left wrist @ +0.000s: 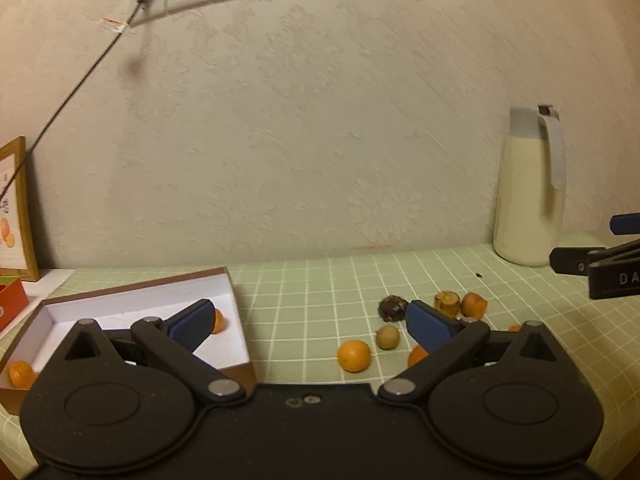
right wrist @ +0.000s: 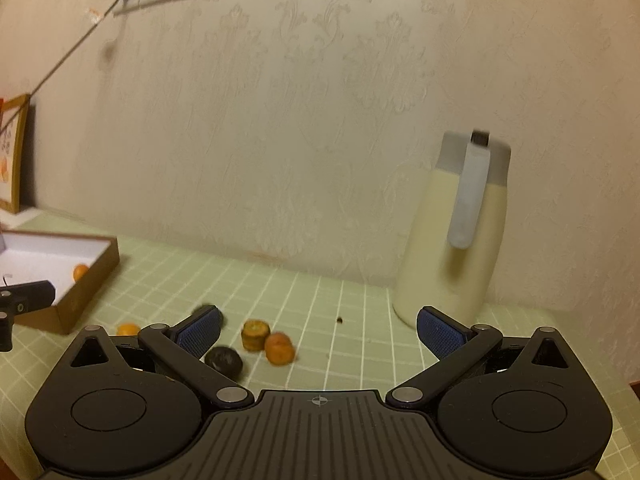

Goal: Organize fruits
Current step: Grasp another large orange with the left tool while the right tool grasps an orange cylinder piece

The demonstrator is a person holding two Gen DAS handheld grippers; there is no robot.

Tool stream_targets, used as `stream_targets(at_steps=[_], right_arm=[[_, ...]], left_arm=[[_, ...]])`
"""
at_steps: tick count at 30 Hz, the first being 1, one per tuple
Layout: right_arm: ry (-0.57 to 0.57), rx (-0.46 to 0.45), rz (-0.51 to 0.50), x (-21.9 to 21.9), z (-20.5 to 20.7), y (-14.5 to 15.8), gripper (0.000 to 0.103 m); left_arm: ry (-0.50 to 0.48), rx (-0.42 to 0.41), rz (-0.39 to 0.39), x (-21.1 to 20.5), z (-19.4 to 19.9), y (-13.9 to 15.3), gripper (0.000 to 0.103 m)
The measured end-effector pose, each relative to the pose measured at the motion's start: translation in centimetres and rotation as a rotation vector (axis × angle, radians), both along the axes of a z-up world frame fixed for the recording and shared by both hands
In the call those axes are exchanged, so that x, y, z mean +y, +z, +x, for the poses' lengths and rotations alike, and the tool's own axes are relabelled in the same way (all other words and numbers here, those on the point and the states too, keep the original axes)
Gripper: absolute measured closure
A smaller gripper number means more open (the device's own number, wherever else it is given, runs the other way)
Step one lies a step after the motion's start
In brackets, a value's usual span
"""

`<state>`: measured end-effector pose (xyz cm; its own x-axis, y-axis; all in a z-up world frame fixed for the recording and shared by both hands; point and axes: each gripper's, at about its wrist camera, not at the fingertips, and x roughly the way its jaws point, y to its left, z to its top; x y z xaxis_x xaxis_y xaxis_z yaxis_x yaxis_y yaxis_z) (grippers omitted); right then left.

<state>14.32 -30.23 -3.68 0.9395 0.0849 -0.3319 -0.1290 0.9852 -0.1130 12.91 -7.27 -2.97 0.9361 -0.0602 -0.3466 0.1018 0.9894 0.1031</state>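
Green checked cloth covers the table (left wrist: 320, 280), where most of the fruit lies loose: one round orange (left wrist: 353, 355), a pale round fruit (left wrist: 387, 337), a dark brown one (left wrist: 393, 309), an amber piece (left wrist: 447, 302) and a cut orange piece (left wrist: 474, 304). The white-lined box (left wrist: 132, 304) at left already holds two oranges, so sorting appears partly done. The left hand-held gripper (left wrist: 310, 324) is released, empty, its jaws spread wide, above the box edge and the loose fruit. The right hand-held gripper (right wrist: 318, 330) is likewise released and empty, near the cream jug (right wrist: 452, 248). Judged next step: collect the round orange. Recommend centring it between the pads, closing gently, since round fruit may roll, and lifting clear of the box wall.
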Motion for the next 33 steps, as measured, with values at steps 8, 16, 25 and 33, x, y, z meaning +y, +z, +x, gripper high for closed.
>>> stream_targets(at_steps=[8,16,25,33], right_arm=[[0.0,0.041,-0.023,-0.1,0.5,-1.2,0.0],[0.0,0.093,-0.025,-0.5,1.4,-2.9,0.0],[0.03,0.159,-0.018,0.2,3.2,-4.5,0.0],[0.039,0.22,0.003,-0.3,4.7,-5.7,0.028]], left_arm=[[-0.019,0.006,0.011,-0.6,0.4,-0.8,0.011],[-0.047,0.021,0.01,-1.4,1.2,-1.6,0.015],[-0.118,0.087,0.025,-4.5,2.9,-3.7,0.031],[-0.145,0.143,-0.009,-5.4,4.2,-4.9,0.049]])
